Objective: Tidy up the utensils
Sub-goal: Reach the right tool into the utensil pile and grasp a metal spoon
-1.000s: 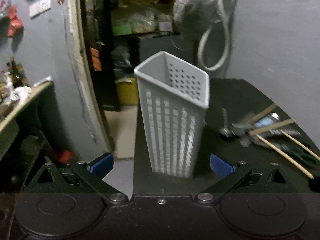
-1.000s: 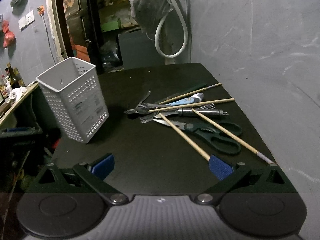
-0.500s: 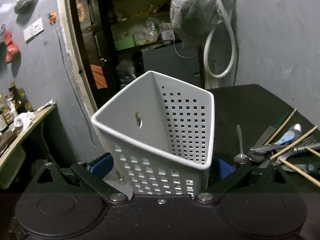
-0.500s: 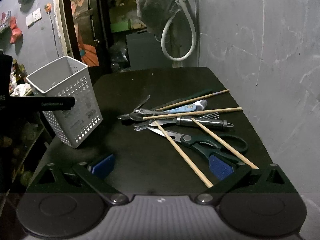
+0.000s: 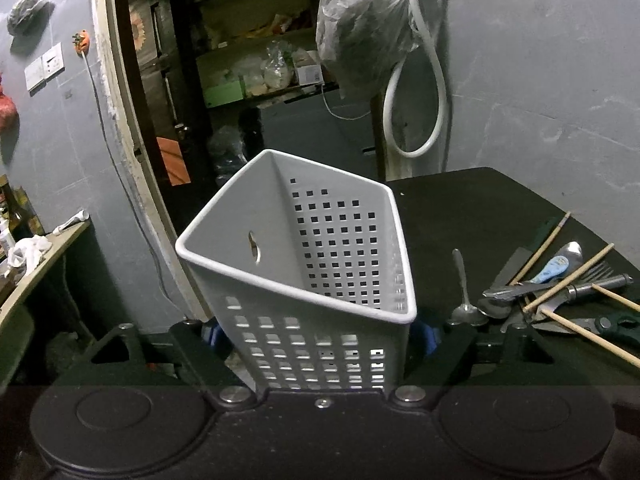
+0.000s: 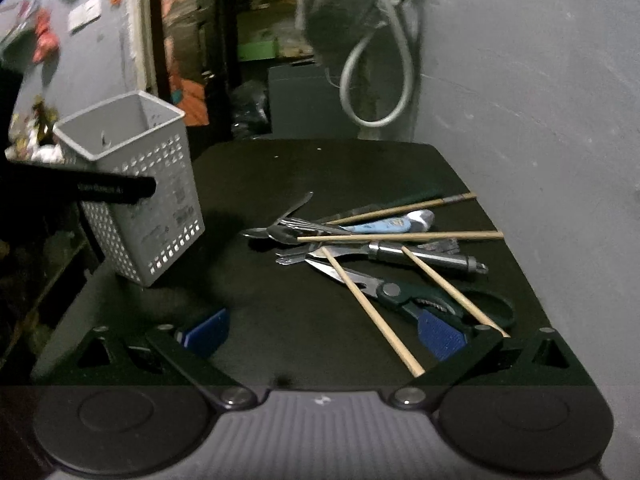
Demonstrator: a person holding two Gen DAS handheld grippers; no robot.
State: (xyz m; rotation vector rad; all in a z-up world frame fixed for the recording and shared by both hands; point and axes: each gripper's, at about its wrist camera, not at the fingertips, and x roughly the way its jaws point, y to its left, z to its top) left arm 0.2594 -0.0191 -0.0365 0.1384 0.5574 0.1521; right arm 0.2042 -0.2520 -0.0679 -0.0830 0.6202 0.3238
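A grey perforated utensil basket stands empty at the left of the black table, also in the right wrist view. My left gripper is shut on the basket, blue pads pressed against both sides. A pile of utensils lies mid-table: wooden chopsticks, a spoon, a fork, a blue-handled spoon and green-handled scissors. My right gripper is open and empty, low over the table just in front of the pile, its right pad over the scissors.
The black table ends at a grey wall on the right and a drop on the left. A hose loop and a bagged object hang on the wall behind. A doorway with shelves lies beyond the basket.
My left gripper moved forward around the basket and closed on its sides. My right gripper moved forward and down toward the utensil pile.
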